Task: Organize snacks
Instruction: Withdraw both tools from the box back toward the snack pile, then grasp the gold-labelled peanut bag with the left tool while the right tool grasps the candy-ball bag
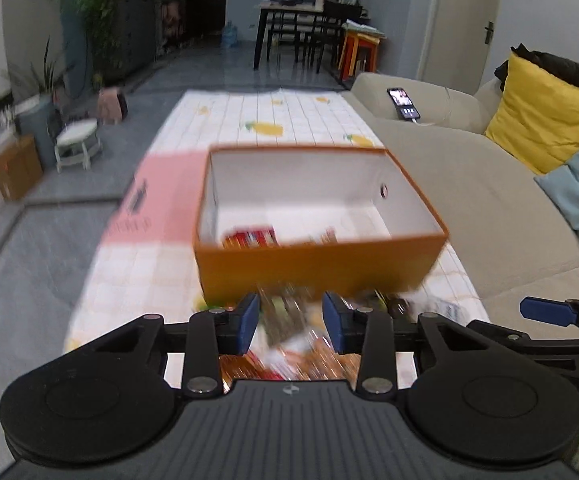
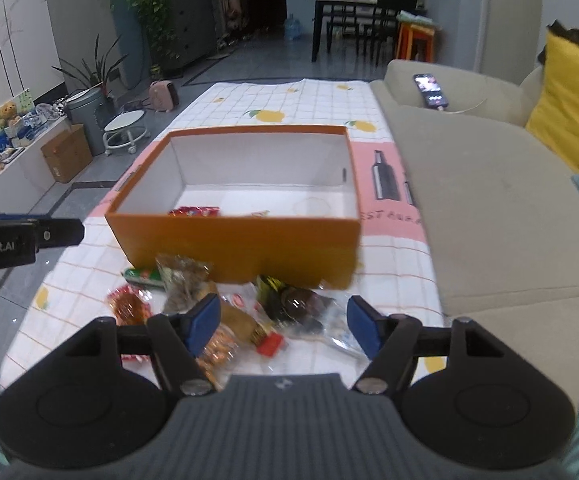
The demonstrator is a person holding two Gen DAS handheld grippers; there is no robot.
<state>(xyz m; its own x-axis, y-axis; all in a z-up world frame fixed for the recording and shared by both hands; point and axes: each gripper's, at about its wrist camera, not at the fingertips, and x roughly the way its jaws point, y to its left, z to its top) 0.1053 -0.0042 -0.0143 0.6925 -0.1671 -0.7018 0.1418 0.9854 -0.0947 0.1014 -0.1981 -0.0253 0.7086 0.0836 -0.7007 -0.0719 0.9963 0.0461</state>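
An orange cardboard box [image 1: 317,268] with a white inside stands open on the table; it also shows in the right wrist view [image 2: 241,244]. A red snack packet [image 1: 251,237] lies inside it, also seen from the right [image 2: 194,211]. Several loose snack packets [image 2: 273,312] lie in front of the box. My left gripper [image 1: 291,322] is open above a blurred clear packet [image 1: 283,316] in that pile. My right gripper [image 2: 283,326] is open wide over a dark packet [image 2: 297,306]. The right gripper's blue fingertip [image 1: 545,312] shows at the right of the left view.
The table has a white checked cloth with lemons [image 2: 273,116] and a pink mat [image 2: 385,184]. A beige sofa [image 2: 489,208] with a yellow cushion [image 2: 569,104] and a phone [image 2: 431,90] runs along the right. Floor, stool and plants lie to the left.
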